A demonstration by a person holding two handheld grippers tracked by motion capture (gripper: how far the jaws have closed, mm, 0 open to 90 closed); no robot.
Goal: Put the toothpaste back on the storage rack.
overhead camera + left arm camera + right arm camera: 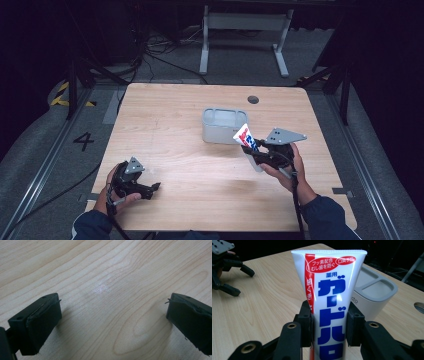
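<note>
Blue Japanese lettering, ガードハロ, is read down the white tube [329, 302], with 薬用 above it and a red band beside. The tube is pinched by the right gripper [329, 327], held above the table [190, 175] just beside the grey holder [224, 126]. The left gripper [112, 322] is spread, nothing between its jaws.

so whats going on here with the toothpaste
A person at a wooden table holds a gripper in each hand. The right gripper is shut on a white toothpaste tube, holding it up off the table beside a grey compartmented holder. The left gripper is open with nothing between its jaws, low over bare wood near the table's front left.
</note>
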